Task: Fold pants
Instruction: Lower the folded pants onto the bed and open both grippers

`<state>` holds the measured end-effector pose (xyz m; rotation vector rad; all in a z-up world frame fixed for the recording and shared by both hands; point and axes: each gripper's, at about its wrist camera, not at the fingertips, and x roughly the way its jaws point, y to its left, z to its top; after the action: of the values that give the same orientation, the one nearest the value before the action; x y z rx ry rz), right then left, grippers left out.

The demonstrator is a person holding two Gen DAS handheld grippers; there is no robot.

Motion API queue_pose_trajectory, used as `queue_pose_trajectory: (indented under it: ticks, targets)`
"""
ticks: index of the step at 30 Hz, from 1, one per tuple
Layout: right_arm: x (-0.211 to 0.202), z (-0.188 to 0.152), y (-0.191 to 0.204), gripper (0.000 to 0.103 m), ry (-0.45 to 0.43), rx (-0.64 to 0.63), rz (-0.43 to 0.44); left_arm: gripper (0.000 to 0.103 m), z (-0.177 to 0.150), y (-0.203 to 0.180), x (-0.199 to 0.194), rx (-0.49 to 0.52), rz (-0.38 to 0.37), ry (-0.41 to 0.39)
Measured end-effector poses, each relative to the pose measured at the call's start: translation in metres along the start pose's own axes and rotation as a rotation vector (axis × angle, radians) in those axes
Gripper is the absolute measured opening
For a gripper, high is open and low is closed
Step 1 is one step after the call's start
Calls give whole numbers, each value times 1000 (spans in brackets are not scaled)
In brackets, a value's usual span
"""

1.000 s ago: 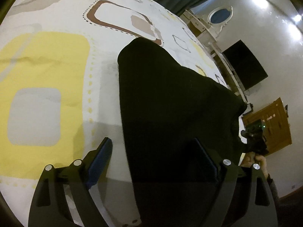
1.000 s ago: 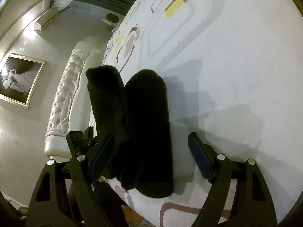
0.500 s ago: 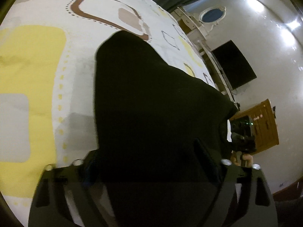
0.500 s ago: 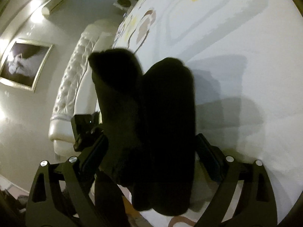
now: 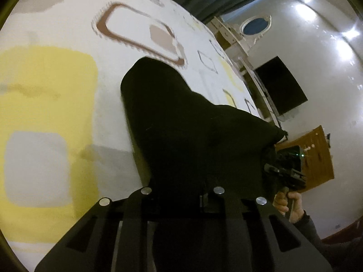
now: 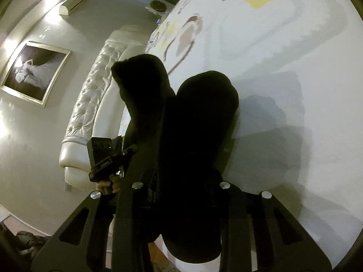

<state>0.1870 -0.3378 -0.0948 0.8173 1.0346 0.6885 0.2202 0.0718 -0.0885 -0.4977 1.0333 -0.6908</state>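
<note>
Black pants (image 5: pixel 181 136) lie on a white bed cover (image 5: pixel 45 79) with yellow, grey and brown shapes. In the left wrist view my left gripper (image 5: pixel 181 188) is closing its jaws on the near edge of the cloth, which bunches between the fingers and hides the pads. In the right wrist view the pants (image 6: pixel 199 124) show as two dark legs side by side, and my right gripper (image 6: pixel 181 181) is closing on their near end, with cloth covering its pads. Each view shows the other gripper at the far edge: the right gripper (image 5: pixel 283 172) and the left gripper (image 6: pixel 106 156).
The bed cover (image 6: pixel 295 68) stretches away past the pants. A white tufted headboard (image 6: pixel 90 90) and a framed picture (image 6: pixel 34 72) are at the left. A dark screen (image 5: pixel 281 88), a white dresser with an oval mirror (image 5: pixel 256 26) and a wooden cabinet (image 5: pixel 317 156) stand beyond the bed.
Both grippers stood wide open around the pants' edge and have closed their jaws on the cloth. The fabric now bunches up between the fingers of each.
</note>
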Motion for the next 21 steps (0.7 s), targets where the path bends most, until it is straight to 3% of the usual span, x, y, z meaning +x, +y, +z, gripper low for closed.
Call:
queue_pose_trajectory:
  ticks: [9, 11, 16, 21]
  targets:
    - [66, 32, 12, 28, 18, 5, 8, 20, 24, 45, -34, -45, 76, -60]
    - [68, 31, 3, 28, 13, 40, 8, 25, 20, 52, -33, -58, 75, -49]
    - [64, 24, -2, 38, -5, 55, -20, 59, 8, 47, -35, -13, 170, -84]
    - [45, 16, 5, 55, -51, 35, -99, 72, 0, 48, -48, -43, 235, -127]
